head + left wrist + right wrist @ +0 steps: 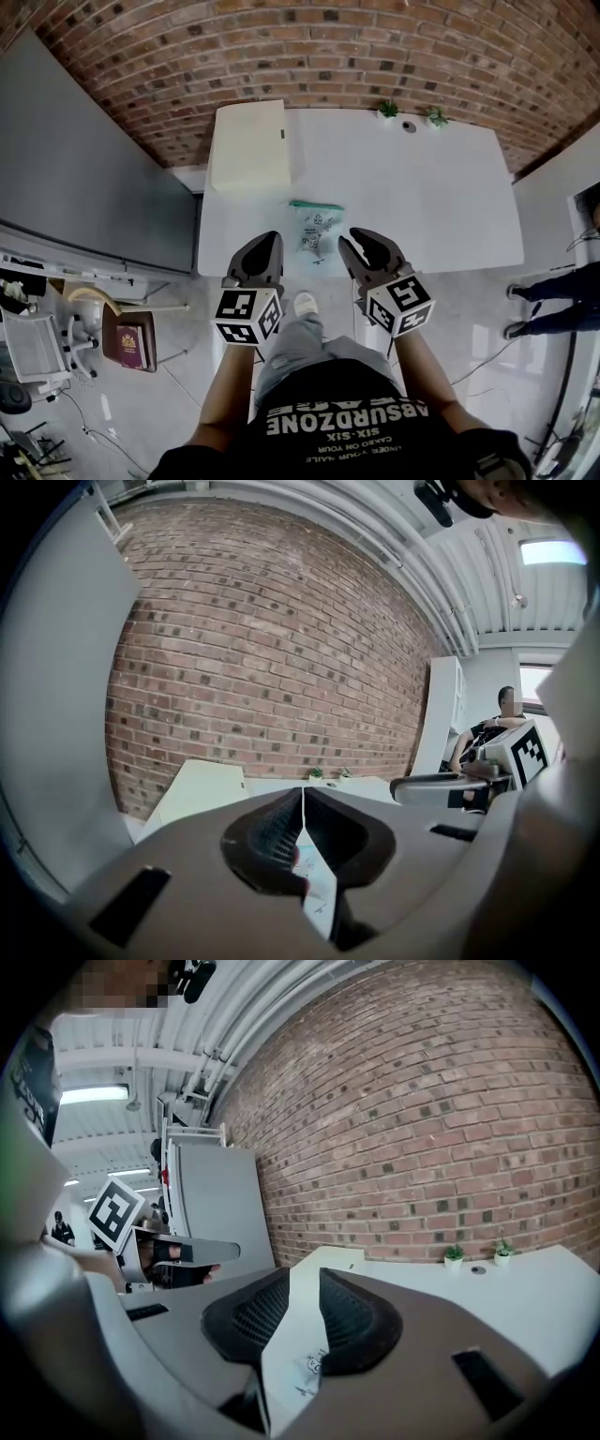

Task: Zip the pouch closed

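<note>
Left gripper point(269, 246), lower centre, has its fingers point(267, 832) pressed together on nothing; right gripper point(366, 246) beside it holds fingers point(248, 1316) partly apart, empty. Pouch point(314, 228) lies mid-frame on the white surface point(422, 187), just beyond both.

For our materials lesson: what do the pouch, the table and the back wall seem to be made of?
Pouch: probably thin clear plastic, see-through, with printed drawings and a green strip along one edge. Table: smooth matt white, likely laminate; no grain visible. Wall: rough red brick with pale mortar lines.
</note>
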Action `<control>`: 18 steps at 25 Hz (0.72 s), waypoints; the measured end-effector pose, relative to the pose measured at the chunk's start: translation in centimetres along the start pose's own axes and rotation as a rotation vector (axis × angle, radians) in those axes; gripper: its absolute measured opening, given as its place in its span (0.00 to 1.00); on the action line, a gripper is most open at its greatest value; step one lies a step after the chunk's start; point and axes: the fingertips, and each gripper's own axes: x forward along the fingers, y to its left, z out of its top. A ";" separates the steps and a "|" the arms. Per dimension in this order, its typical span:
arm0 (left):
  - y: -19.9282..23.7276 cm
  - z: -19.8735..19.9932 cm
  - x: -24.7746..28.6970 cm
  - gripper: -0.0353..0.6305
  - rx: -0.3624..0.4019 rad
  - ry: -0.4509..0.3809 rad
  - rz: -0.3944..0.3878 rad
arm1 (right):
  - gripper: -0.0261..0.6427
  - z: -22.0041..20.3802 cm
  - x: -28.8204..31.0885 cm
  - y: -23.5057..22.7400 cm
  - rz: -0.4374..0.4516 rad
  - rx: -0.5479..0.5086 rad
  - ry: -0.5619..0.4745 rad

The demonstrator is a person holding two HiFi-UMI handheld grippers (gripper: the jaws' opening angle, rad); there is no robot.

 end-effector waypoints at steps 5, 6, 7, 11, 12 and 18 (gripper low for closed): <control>1.6 0.5 1.9 0.07 0.020 0.022 -0.015 | 0.20 0.3 2.0 -1.3 0.009 -0.022 0.025; 1.8 0.6 2.3 0.10 0.026 0.023 -0.018 | 0.21 0.4 2.5 -1.5 0.010 -0.026 0.027; 2.1 0.7 2.7 0.15 0.031 0.026 -0.022 | 0.21 0.5 2.9 -1.8 0.012 -0.030 0.029; 3.2 0.5 4.1 0.28 0.065 0.062 -0.050 | 0.23 0.8 4.8 -2.8 0.018 -0.050 0.042; 3.3 0.4 4.5 0.30 0.077 0.077 -0.062 | 0.23 0.8 5.2 -3.0 0.022 -0.055 0.047; 4.5 -0.7 6.3 0.33 0.140 0.147 -0.117 | 0.23 1.1 7.3 -3.8 0.058 -0.111 0.089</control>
